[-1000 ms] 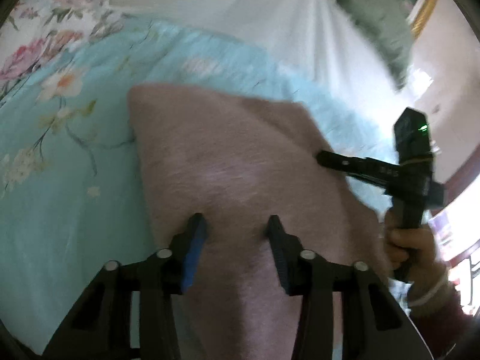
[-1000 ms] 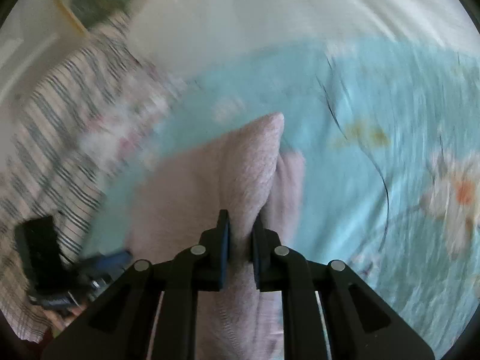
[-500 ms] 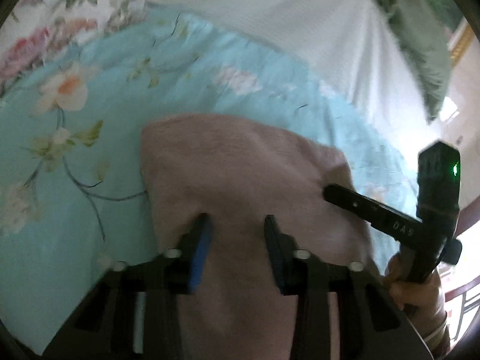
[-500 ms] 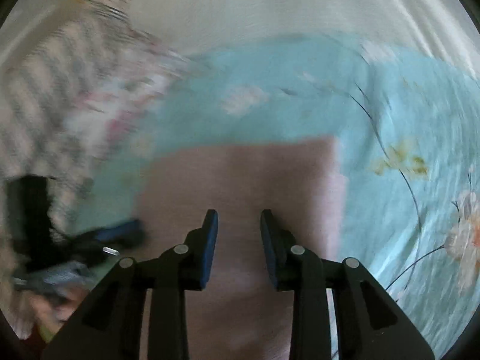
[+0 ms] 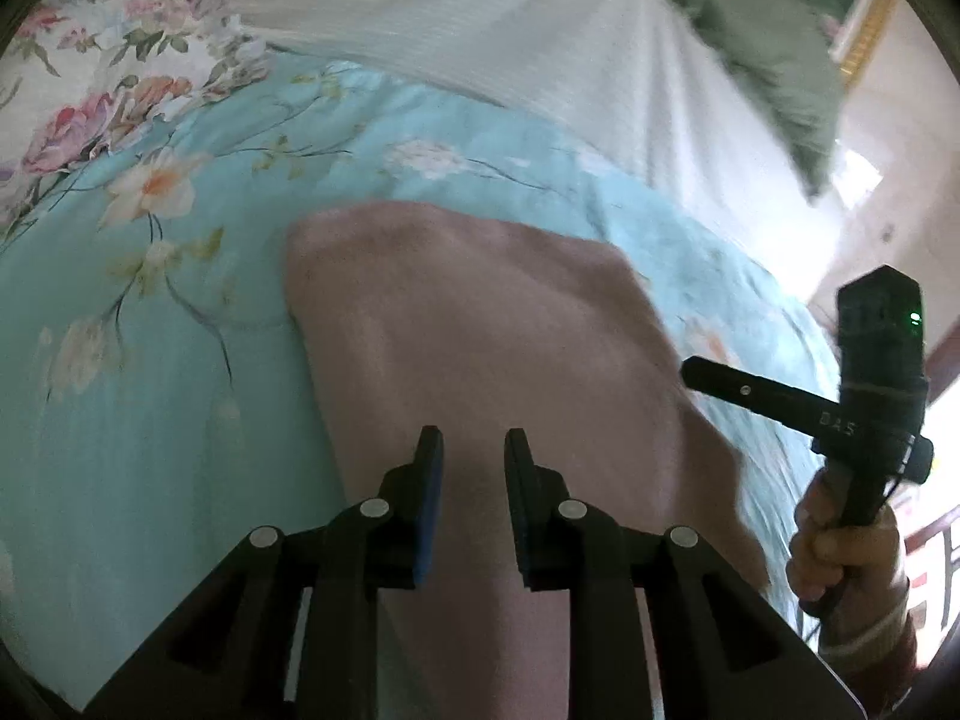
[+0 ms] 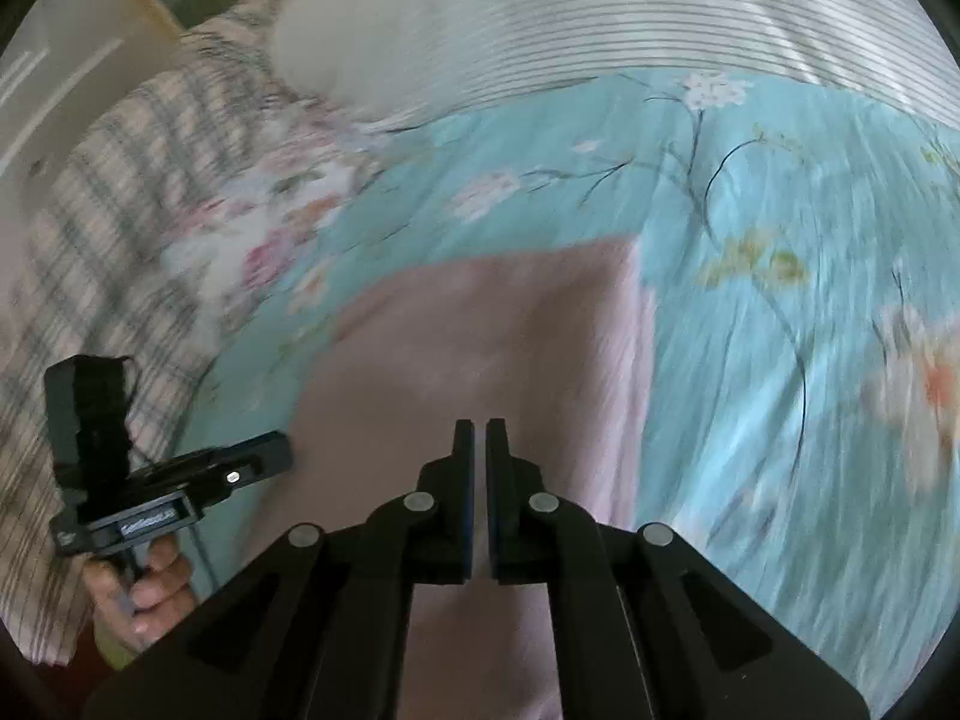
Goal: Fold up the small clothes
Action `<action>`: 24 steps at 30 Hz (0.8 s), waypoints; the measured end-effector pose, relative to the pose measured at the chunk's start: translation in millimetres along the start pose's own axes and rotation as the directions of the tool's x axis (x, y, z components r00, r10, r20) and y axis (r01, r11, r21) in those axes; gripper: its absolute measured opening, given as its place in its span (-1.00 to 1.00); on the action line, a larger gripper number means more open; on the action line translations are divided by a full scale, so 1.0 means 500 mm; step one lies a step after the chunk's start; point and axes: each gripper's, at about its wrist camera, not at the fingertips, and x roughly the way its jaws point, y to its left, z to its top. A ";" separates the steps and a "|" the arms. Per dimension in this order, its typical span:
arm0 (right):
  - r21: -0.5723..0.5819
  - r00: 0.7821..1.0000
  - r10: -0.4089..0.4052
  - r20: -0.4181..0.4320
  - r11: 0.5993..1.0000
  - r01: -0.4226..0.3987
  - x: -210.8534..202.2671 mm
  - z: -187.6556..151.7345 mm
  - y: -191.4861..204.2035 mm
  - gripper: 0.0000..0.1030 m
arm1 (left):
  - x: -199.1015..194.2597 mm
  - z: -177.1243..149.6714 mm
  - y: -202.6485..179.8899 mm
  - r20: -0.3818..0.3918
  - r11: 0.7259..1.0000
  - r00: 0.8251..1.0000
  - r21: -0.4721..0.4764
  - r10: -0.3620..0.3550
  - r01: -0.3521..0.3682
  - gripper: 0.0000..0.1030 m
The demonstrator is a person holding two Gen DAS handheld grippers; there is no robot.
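Note:
A folded pink cloth (image 5: 480,324) lies flat on a teal floral bedspread (image 5: 150,360). My left gripper (image 5: 474,438) hovers over its near part, open with a narrow gap and nothing between the pads. In the right wrist view the same pink cloth (image 6: 480,348) lies below my right gripper (image 6: 479,426), which is shut and empty. The right gripper (image 5: 708,378) also shows at the cloth's right edge in the left wrist view, clear of the fabric. The left gripper (image 6: 270,450) shows at the cloth's left edge in the right wrist view.
A white striped sheet (image 5: 480,18) covers the far side of the bed, with a green cushion (image 5: 768,48) at the back right. A checked blanket (image 6: 108,180) and pink floral fabric (image 6: 270,228) lie to the left. A hand (image 5: 840,552) holds each gripper's handle.
The right gripper let go of the raised fold of pink cloth, which now lies flat, then shut empty. The left jaws narrowed. Both grippers drew back from the cloth.

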 end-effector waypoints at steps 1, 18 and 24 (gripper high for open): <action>-0.001 1.000 0.007 0.000 1.000 -0.007 -0.019 -0.026 0.007 -0.92 | -0.017 -0.022 -0.009 0.006 1.000 1.000 0.012 -0.010 0.010 -0.56; -0.094 0.999 -0.018 0.027 0.995 0.021 -0.108 -0.235 0.055 -0.04 | -0.136 -0.178 -0.070 0.034 0.994 0.994 0.034 -0.106 0.105 -0.51; -0.011 0.989 0.141 -0.047 0.990 -0.141 -0.098 -0.223 0.034 -0.88 | -0.144 -0.175 -0.080 0.035 0.992 0.992 0.039 -0.122 0.121 -0.50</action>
